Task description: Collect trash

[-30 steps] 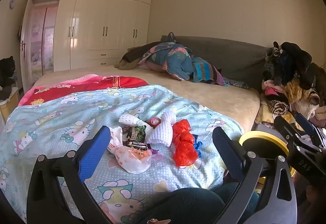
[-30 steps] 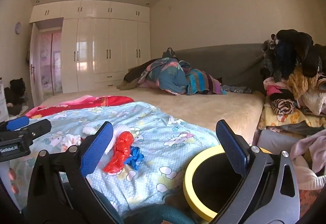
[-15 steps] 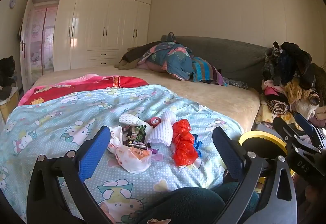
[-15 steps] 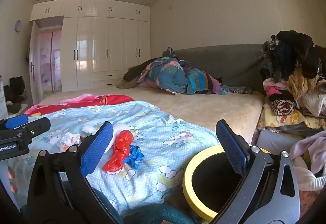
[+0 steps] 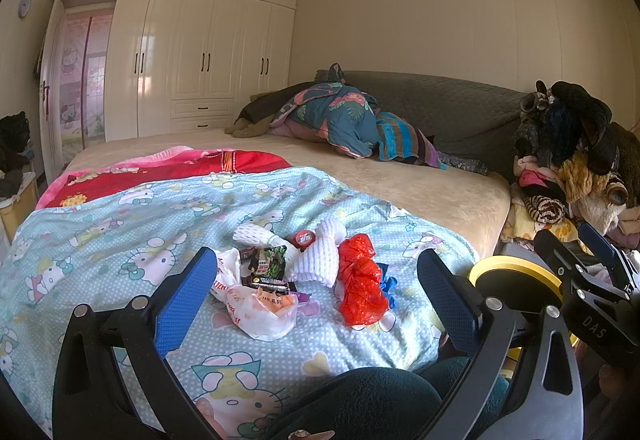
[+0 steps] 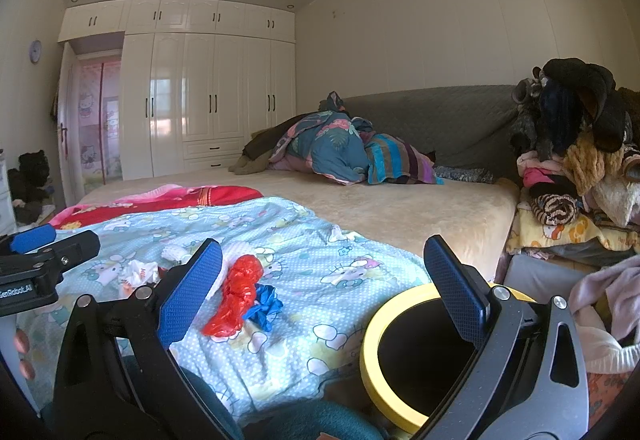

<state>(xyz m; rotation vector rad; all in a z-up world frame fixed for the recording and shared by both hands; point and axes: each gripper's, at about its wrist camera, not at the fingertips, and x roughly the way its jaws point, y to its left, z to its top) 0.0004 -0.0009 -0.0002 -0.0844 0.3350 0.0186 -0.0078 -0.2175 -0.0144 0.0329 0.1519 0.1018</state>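
A pile of trash lies on the blue Hello Kitty blanket (image 5: 120,240): a red plastic bag (image 5: 362,290), a white plastic bag (image 5: 260,310), a green snack wrapper (image 5: 268,266), white foam netting (image 5: 316,258) and a blue scrap (image 5: 387,282). A yellow-rimmed black bin (image 6: 420,356) stands at the bed's right edge. My left gripper (image 5: 316,300) is open and empty, just short of the pile. My right gripper (image 6: 324,292) is open and empty, over the blanket beside the bin; the red bag (image 6: 236,292) lies by its left finger.
The bed (image 5: 420,191) carries a red blanket (image 5: 160,175) and heaped bedding (image 5: 340,119) by the grey headboard. A stack of clothes (image 6: 576,167) sits right of the bin. White wardrobes (image 5: 200,59) line the far wall. My knee (image 5: 360,404) is below the left gripper.
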